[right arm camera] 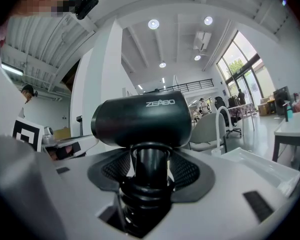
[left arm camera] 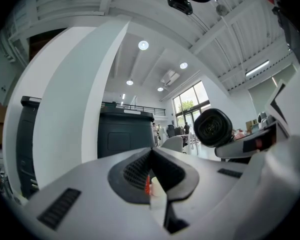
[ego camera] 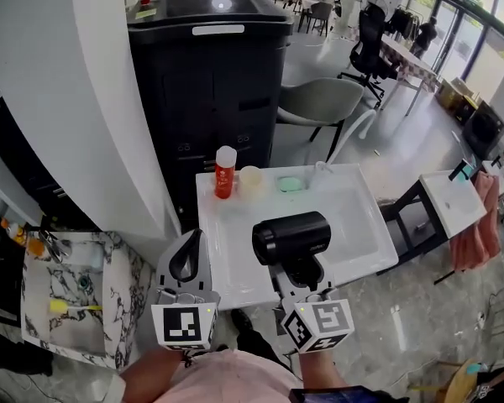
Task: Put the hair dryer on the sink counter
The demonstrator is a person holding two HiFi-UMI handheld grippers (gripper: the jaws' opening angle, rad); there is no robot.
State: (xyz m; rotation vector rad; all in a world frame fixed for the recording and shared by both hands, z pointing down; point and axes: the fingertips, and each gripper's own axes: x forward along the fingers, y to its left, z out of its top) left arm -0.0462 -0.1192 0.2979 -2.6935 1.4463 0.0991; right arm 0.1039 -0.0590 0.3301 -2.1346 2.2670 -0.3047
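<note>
A black hair dryer point(ego camera: 291, 237) hangs over the front of the white sink counter point(ego camera: 353, 246), barrel level and handle pointing down. My right gripper point(ego camera: 301, 275) is shut on its handle. In the right gripper view the handle point(right arm camera: 150, 169) stands between the pads, with the barrel point(right arm camera: 142, 119) above them. My left gripper point(ego camera: 187, 259) is at the counter's front left corner, shut and holding nothing. The left gripper view shows the closed jaws and, to their right, the dryer's round rear grille point(left arm camera: 213, 127). I cannot tell whether the dryer touches the basin.
A red bottle point(ego camera: 225, 172), a pale cup point(ego camera: 250, 180) and a green soap point(ego camera: 291, 184) stand along the counter's back edge, with a white faucet point(ego camera: 344, 141) at back right. A tall black cabinet point(ego camera: 210, 74) stands behind. A marble basin point(ego camera: 122, 309) is at lower left.
</note>
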